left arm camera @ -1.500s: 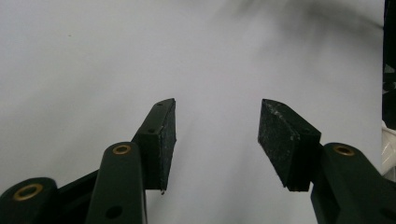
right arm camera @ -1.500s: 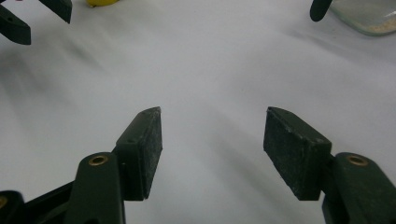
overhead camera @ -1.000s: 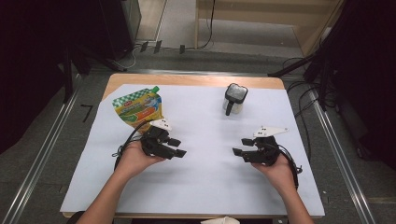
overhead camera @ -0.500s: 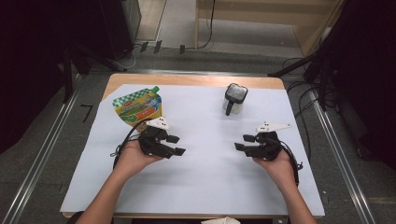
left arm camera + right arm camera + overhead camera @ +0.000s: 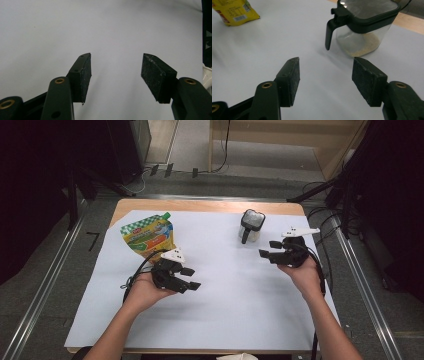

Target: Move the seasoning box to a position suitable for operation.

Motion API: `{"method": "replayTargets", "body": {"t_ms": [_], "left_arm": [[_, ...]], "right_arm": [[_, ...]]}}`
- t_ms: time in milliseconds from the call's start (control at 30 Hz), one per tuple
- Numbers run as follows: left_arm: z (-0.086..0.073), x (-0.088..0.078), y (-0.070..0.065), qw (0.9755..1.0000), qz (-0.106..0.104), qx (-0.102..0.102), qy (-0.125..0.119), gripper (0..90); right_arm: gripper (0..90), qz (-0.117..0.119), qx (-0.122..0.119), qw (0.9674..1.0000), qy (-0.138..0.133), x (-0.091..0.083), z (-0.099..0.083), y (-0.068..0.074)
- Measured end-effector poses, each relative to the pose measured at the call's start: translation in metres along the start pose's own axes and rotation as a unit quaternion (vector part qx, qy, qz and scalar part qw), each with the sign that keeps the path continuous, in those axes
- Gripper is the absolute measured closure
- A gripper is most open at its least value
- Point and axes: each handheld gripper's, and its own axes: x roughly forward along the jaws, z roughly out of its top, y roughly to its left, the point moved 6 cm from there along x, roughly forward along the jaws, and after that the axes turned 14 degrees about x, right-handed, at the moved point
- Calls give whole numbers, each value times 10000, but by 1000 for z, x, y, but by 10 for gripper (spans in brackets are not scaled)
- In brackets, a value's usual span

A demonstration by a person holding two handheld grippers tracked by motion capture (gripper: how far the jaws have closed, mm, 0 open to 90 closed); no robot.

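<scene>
A clear jar [image 5: 251, 226] with a black lid and handle stands at the far right of the table, with pale powder at its bottom [image 5: 362, 32]. A yellow and green pouch [image 5: 149, 236] with a green cap lies at the far left [image 5: 235, 11]. My right gripper [image 5: 267, 249] is open just in front of the jar and points at it [image 5: 325, 65]. Its jaws have just been opening, with nothing between them. My left gripper [image 5: 192, 278] is near the pouch's near edge, over bare white paper [image 5: 116, 62]. It is open and holds nothing, its jaws having just opened a little.
A white paper sheet [image 5: 225, 315] covers most of the wooden table [image 5: 200, 206]. Metal rails [image 5: 45, 290] run along the floor on both sides. Cables trail from each gripper across the sheet. Dark stands and cables crowd the floor beyond the far edge.
My right gripper has moved away from the person and a little up, closer to the jar. The left hand has stayed in place.
</scene>
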Motion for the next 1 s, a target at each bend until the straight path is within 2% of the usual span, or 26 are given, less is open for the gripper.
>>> {"method": "replayTargets", "body": {"t_ms": [100,233,267,300,367,400,467,500,567,600,633,667,767,1000], "left_arm": [[0,0,0,10000,-2,-9,-14,423],[-2,-2,-1,10000,5,24,7,423],[-2,-2,-2,10000,15,21,-20,423],[-2,-2,-2,10000,20,18,-25,423],[-3,-3,-2,10000,20,5,-32,423],[-4,-3,-3,10000,30,2,-24,423],[-6,-4,-3,10000,44,-20,-10,423],[-6,-4,-3,10000,60,-15,-6,424],[-7,-6,-4,10000,75,-18,10,424],[-7,-6,-4,10000,84,-16,-12,424],[-8,-6,-4,10000,93,-9,-7,424],[-8,-6,-4,9999,95,-32,-24,423],[-9,-7,-4,9999,102,-50,-23,424],[-10,-7,-4,9999,93,-67,-1,424]], "right_arm": [[402,-26,55,10000,0,12,14,-14],[399,-60,181,9998,27,24,21,-26],[441,-165,201,9996,87,33,22,-32],[441,-165,201,9996,87,33,22,-32],[570,-295,181,9993,138,40,23,-34],[689,-367,127,9991,172,48,23,-30],[717,-387,104,9990,175,51,22,-28],[815,-493,41,9986,196,57,22,-24],[842,-548,30,9983,191,60,22,-23],[891,-628,44,9978,191,62,22,-22],[900,-666,99,9976,174,65,22,-22],[900,-638,279,9975,108,69,23,-21],[900,-646,396,9971,79,77,23,-18],[900,-679,464,9966,70,89,22,-6]]}}
